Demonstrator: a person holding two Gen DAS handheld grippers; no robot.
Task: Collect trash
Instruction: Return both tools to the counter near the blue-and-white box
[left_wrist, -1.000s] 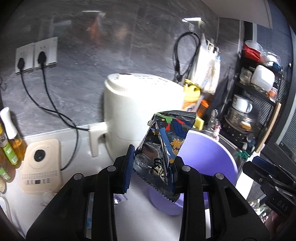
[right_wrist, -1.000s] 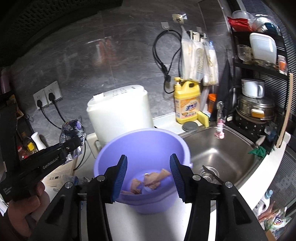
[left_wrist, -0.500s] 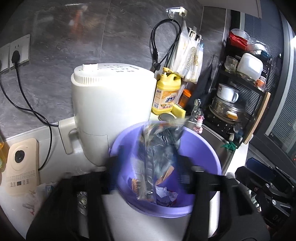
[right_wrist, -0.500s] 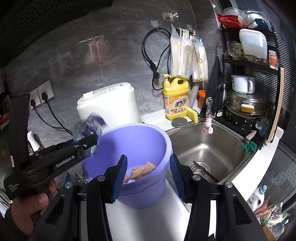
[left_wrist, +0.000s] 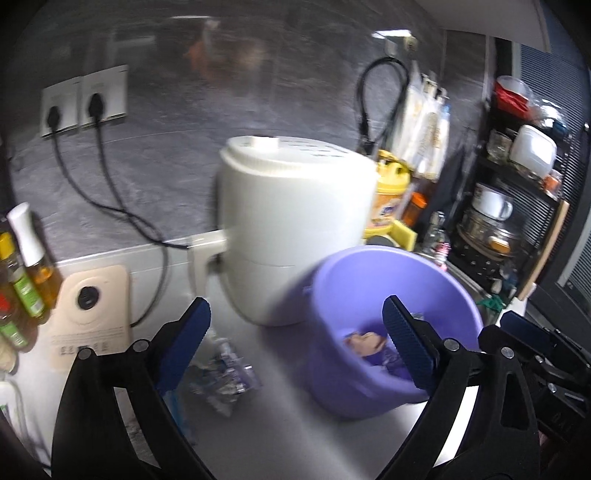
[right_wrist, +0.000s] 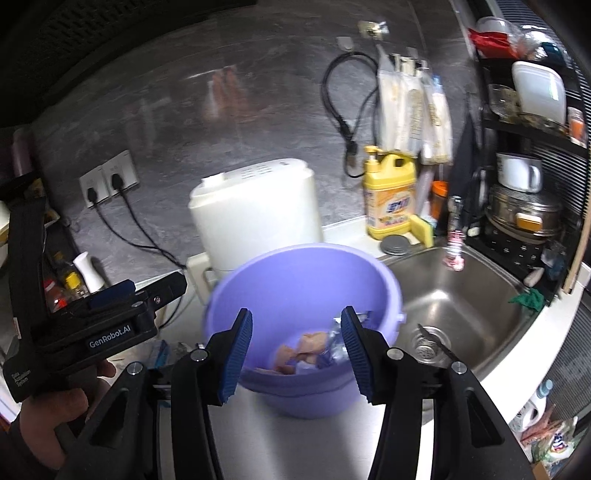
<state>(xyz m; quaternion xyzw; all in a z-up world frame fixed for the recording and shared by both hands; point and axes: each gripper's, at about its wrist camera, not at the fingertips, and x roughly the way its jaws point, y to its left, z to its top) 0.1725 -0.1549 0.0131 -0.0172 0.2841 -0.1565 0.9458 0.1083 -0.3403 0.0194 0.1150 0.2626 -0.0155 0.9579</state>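
A purple bucket (left_wrist: 373, 280) stands on the counter in front of a white appliance (left_wrist: 295, 229). It holds scraps and the foil snack bag (right_wrist: 338, 345). My left gripper (left_wrist: 295, 347) is wide open and empty, left of the bucket. A crumpled clear wrapper (left_wrist: 221, 373) lies on the counter between its fingers. My right gripper (right_wrist: 295, 354) is open and empty, just in front of the bucket (right_wrist: 280, 280). The left gripper (right_wrist: 122, 317) shows at the left of the right wrist view.
A steel sink (right_wrist: 454, 295) is right of the bucket, with a yellow detergent bottle (right_wrist: 389, 199) and sponge behind it. A dish rack (right_wrist: 524, 206) stands at far right. Oil bottles (left_wrist: 26, 280) and a beige device (left_wrist: 92, 314) sit at left. Cords hang from wall sockets (left_wrist: 85, 99).
The left gripper opened and let the foil snack bag drop into the bucket, then pulled back to the left. The right gripper stayed open near the bucket.
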